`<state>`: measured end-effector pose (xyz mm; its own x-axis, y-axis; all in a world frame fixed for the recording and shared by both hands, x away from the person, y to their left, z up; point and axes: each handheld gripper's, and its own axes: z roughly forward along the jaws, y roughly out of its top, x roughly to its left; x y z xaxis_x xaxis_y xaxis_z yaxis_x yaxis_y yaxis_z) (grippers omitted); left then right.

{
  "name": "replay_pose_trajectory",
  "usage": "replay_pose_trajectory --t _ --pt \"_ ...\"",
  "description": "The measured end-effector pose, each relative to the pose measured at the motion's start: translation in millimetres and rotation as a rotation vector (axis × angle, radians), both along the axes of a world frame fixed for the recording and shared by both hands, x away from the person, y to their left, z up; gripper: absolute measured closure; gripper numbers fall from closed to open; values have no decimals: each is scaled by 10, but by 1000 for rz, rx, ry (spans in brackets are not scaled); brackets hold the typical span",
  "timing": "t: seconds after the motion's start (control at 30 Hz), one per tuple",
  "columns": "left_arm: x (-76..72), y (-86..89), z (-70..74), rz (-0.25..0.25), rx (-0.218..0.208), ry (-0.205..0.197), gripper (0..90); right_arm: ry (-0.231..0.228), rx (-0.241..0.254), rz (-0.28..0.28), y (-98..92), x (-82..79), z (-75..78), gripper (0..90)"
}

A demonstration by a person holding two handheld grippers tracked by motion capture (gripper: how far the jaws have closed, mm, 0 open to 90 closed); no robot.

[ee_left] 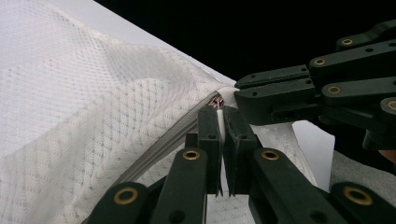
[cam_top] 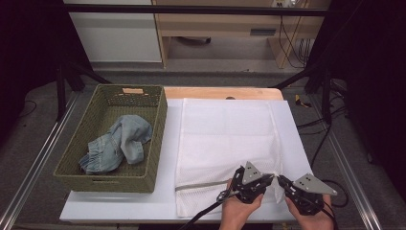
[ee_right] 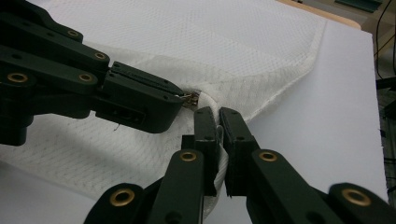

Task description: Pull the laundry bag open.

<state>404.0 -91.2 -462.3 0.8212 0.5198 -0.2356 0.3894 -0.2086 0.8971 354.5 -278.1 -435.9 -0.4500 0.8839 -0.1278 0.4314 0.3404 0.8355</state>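
At the table's near edge, two claws are pinching one white mesh bag (cam_top: 225, 143): left claw (cam_top: 272, 178) closed by its zipper pull (ee_right: 190, 98), right claw (cam_top: 279, 179) clamping the corner. Farther left, one green basket (cam_top: 158, 139) is holding one denim garment (cam_top: 119, 143).

The white mesh laundry bag (cam_top: 225, 143) shows a fine diamond-grid weave, with a grey zipper strip (cam_top: 201, 185) running along its near edge. The black left tool (cam_top: 269, 179) and black right tool (cam_top: 281, 181) carry brass-coloured rivets and grey three-cornered plates. The olive-green woven basket (cam_top: 155, 143) holds a faded light-blue denim garment (cam_top: 117, 143). The tabletop (cam_top: 124, 203) is plain white, with a pale wooden strip at its far edge.
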Motion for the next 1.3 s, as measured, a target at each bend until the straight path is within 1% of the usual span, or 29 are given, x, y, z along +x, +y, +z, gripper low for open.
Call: replay_pose_trajectory --t 0.07,0.27,0.53,0.6,0.67,0.7,0.83,0.9,0.97,1.07,1.17,1.3 --pt "-5 -2 -3 2 3 6 864 1 -14 -4 5 -2 2 865" --pt "-10 2 -24 5 15 14 865 18 -30 -11 22 1 -3 865" --pt "-5 24 -39 19 26 30 864 34 -36 -14 36 0 -3 866" --pt "1 37 -53 30 34 34 865 36 -39 -16 36 1 -5 866" --pt "8 55 -76 33 19 44 865 37 -37 -17 33 2 -6 866" --pt "7 59 -82 35 25 41 864 37 -37 -16 35 1 -7 866" --pt "-4 61 -87 36 19 33 864 35 -44 -14 42 3 -11 864" --pt "-9 64 -87 29 7 28 864 48 -33 -10 34 1 -10 863" --pt "-11 69 -94 24 6 29 864 50 -36 -15 29 -1 -16 863" --pt "-14 78 -91 28 19 29 865 48 -46 -17 45 6 -17 864" --pt "-18 76 -91 39 27 35 864 55 -55 -17 63 7 -15 864" --pt "-24 71 -100 46 32 36 864 54 -78 -21 88 5 -18 864"
